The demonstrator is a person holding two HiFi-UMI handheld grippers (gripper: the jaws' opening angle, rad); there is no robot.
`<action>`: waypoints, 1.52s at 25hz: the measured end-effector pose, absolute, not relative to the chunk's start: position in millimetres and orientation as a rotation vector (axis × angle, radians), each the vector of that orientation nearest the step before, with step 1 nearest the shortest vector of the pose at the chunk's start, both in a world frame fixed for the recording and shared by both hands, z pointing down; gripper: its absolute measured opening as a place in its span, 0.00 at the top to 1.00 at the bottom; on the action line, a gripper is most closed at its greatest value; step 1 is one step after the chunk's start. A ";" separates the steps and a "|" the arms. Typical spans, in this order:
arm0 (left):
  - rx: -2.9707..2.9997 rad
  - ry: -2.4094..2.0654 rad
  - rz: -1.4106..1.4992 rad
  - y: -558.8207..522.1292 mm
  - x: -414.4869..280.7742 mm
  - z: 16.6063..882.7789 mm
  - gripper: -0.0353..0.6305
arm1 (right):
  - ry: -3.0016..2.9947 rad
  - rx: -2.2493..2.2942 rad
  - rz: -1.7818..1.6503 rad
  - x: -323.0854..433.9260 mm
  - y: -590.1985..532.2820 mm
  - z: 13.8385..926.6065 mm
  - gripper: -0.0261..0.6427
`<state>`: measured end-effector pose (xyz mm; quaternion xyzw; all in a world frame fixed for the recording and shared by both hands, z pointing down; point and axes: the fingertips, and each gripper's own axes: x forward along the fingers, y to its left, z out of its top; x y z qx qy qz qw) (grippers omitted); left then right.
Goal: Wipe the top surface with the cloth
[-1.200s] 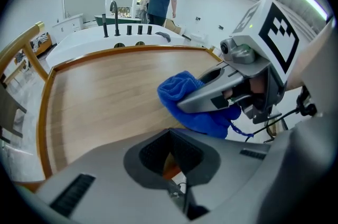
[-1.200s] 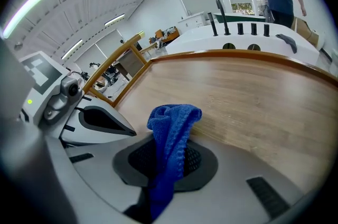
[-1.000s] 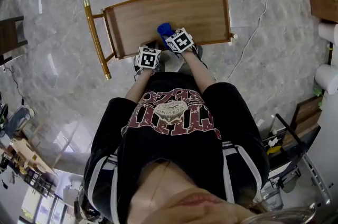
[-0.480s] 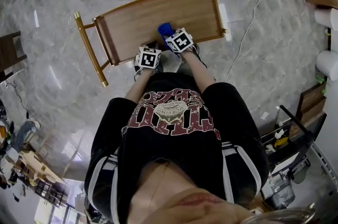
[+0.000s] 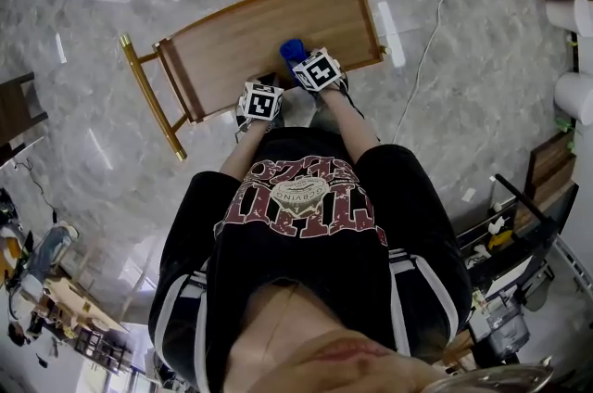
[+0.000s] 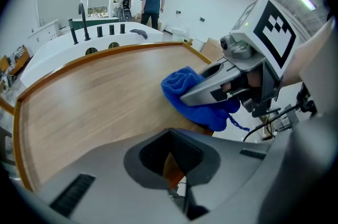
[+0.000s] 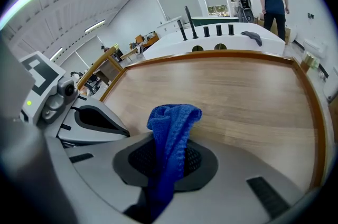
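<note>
— Head view first: where's the cloth?
— The blue cloth (image 5: 291, 48) lies on the wooden table (image 5: 250, 30) by its near edge, under the right gripper (image 5: 304, 59). The left gripper (image 5: 263, 87) hangs just beside it.
— Left gripper view?
— Its jaws are pressed together on nothing.
— Right gripper view?
— Its jaws pinch a fold of cloth. The hold looks thin to me: a hard drag could pull the fold free, and bare jaws might scrape the wood.
</note>
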<state>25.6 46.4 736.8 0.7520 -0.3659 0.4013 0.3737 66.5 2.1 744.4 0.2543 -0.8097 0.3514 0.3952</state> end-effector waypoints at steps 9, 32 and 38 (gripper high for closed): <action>1.956 -0.895 1.041 39.9 46.2 735.6 0.88 | -2.025 0.718 0.930 97.8 -7.3 743.5 0.87; 2.027 -0.770 1.107 29.0 91.7 742.0 0.88 | -1.948 0.875 0.964 172.9 -26.1 741.8 0.87; 2.026 -0.743 1.107 27.6 105.5 740.5 0.88 | -1.926 0.929 0.952 194.5 -31.5 740.4 0.87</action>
